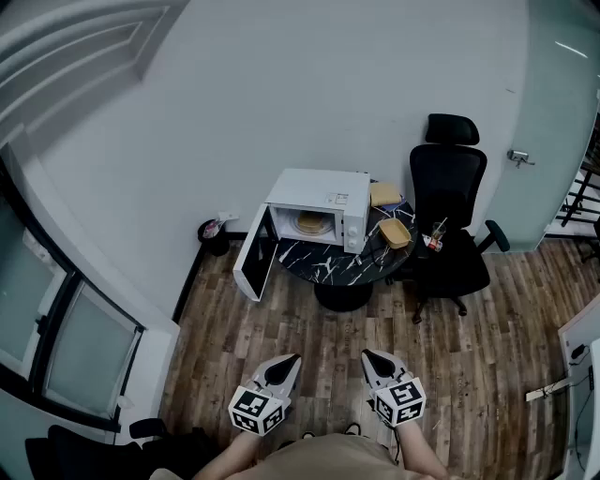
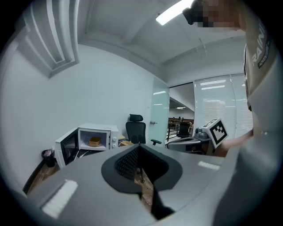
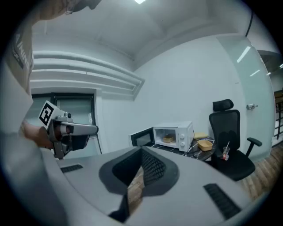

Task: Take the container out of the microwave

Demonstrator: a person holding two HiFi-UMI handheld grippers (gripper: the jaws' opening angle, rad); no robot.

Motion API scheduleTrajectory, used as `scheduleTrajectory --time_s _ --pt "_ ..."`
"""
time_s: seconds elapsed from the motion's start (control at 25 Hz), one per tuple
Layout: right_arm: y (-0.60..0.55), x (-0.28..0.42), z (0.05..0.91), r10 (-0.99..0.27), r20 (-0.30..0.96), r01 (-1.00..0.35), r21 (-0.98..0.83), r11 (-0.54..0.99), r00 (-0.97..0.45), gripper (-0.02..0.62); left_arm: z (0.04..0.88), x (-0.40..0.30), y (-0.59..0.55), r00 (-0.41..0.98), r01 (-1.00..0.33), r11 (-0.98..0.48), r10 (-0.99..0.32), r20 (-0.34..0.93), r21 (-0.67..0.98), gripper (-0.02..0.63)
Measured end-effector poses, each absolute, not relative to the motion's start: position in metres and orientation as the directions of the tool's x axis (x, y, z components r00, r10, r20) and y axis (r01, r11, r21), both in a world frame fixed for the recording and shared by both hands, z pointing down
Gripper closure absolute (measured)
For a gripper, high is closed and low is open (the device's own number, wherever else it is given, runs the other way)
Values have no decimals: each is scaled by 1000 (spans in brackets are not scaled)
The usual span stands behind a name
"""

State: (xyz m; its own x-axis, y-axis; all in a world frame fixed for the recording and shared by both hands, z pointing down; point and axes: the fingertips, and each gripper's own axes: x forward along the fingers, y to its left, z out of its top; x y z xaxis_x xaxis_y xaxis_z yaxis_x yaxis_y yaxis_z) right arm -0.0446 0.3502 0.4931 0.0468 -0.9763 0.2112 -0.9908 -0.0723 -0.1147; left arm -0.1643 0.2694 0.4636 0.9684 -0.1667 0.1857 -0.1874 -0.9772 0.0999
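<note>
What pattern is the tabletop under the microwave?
Black with white marble-like veins; the tabletop shows best in the head view.

The room is lit evenly from above by a long white ceiling strip light, rendered as glare. Straight lines are bowed by wide-angle distortion; corners are blackened in both gripper views.

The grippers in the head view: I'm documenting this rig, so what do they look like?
Both the left gripper and the right gripper are light grey shells tapering to a point, with dark textured pads lining the jaws. Each carries a white cube printed with black square markers. No cables show. The person wears a light-coloured top.
</note>
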Motion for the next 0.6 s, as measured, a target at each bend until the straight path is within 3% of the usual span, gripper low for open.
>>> scheduleTrajectory --time_s 0.6 --pt "342 -5 505 -967 247 -994 -96 44 -66 595 479 -135 262 941 -291 -948 -259 218 129 604"
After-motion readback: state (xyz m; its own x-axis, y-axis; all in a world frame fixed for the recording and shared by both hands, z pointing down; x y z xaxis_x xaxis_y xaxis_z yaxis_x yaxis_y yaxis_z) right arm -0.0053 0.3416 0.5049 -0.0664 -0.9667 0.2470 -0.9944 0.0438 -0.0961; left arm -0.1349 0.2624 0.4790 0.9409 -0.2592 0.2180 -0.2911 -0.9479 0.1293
